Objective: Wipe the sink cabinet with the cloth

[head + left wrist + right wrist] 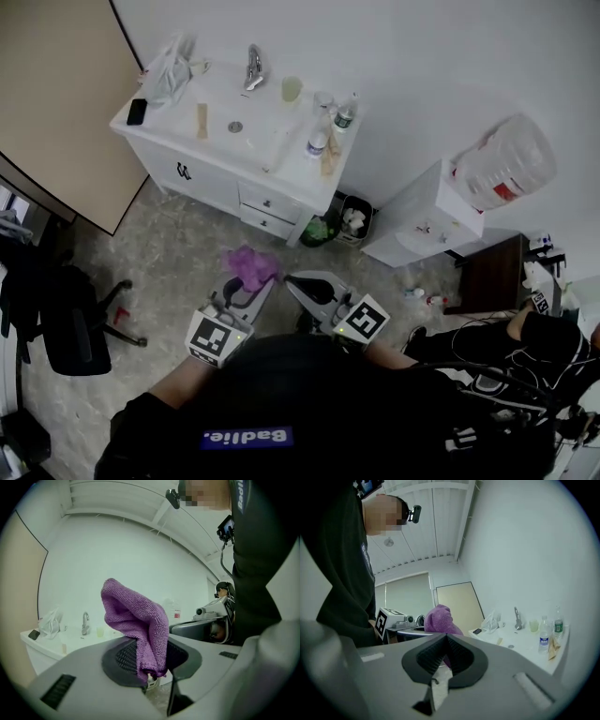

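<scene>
Closest in, the person's black top [309, 403] fills the foot of the head view, and both grippers reach out from under it over the speckled stone floor [159, 262]. On the left gripper [151, 667] the jaws are clamped on a purple terry cloth [136, 616]: the ribbed pads pinch its lower edge, and the rest stands up above them in a loose fold. On the right gripper [443, 644] the jaws are brought together at the tips with nothing between them; the purple seen past them in the right gripper view is the cloth in the other gripper, just beside it.

Ahead, well apart from the cloth, stands the white sink cabinet [202, 173] against the wall. Its top carries a chrome tap [253, 67], a dark phone [136, 112], a crumpled clear plastic bag [169, 77], a pale green cup [292, 89] and a clear plastic bottle [344, 114].

By my reading the wiping has not begun. The cloth is in hand, which is the only part that looks settled; it touches no surface of the cabinet. What is left is the approach to the cabinet and the whole of the wipe, with the clutter on the top likely to stand in the cloth's way
</scene>
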Motion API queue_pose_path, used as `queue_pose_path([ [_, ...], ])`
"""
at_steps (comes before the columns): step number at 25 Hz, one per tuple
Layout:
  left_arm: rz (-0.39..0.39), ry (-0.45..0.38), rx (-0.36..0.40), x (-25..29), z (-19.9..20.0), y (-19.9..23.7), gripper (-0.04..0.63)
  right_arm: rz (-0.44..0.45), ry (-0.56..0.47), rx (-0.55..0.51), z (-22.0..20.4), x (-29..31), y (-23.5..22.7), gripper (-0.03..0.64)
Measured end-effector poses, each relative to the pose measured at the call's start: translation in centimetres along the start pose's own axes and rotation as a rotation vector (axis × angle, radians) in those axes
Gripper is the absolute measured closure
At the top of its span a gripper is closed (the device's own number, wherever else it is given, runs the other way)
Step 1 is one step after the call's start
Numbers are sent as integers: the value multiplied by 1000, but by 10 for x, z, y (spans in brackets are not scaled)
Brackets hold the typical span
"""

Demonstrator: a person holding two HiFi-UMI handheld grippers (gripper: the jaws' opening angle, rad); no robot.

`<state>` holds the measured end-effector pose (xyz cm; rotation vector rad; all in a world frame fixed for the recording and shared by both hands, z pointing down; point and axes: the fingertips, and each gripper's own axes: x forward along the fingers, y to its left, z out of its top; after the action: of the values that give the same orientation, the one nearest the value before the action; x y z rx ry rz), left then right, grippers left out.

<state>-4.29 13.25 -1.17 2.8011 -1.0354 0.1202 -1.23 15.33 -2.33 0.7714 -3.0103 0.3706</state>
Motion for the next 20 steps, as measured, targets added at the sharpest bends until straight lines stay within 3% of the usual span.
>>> queue_pose_path([
  [9, 35, -35, 14, -4, 14, -20, 488, 20, -8, -17, 5, -19, 0, 615],
  [20, 8, -5, 25, 23, 7, -51, 488, 24, 10, -29, -1, -52, -11, 615],
])
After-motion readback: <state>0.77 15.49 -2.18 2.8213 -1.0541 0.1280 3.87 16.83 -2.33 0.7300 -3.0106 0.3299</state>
